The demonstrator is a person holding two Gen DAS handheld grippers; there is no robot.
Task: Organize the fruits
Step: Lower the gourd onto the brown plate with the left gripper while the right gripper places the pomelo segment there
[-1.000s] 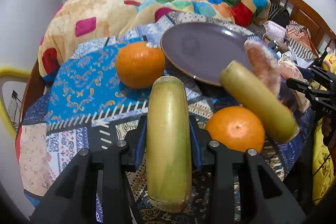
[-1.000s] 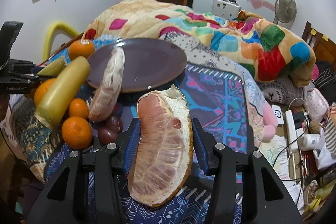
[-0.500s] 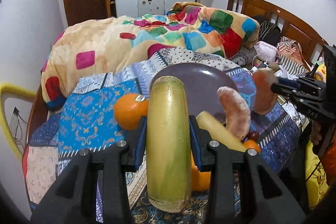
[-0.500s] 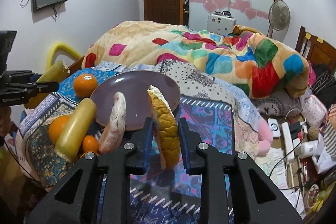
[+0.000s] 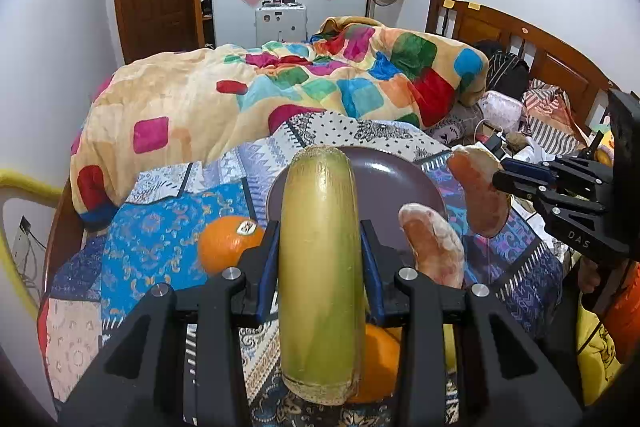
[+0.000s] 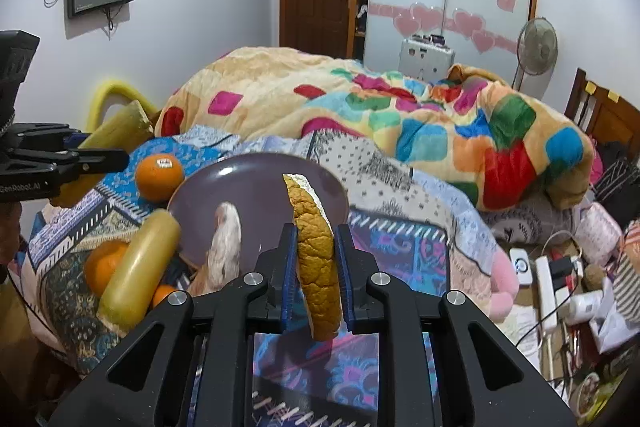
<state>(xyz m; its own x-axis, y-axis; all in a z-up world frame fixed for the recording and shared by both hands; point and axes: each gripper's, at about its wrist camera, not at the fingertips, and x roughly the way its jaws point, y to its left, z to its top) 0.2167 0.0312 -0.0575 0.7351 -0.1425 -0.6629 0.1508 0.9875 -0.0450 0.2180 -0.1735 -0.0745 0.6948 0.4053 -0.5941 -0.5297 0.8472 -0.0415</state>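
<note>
Item: my left gripper [image 5: 320, 259], jaws clamped on a sugarcane piece [image 5: 320, 267]; my right gripper [image 6: 316, 259], jaws pinching a pomelo wedge [image 6: 316, 259]. Both held above the bed, presumably bound for the plate [image 6: 248, 183].

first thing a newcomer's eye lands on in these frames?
Probably the yellow-green cane piece clamped upright in the left gripper, filling the left wrist view. Next, the pomelo wedge pinched rind-out in the right gripper. Behind both, an empty purple plate lies on the patterned cloth, a stickered orange beside it.
</note>
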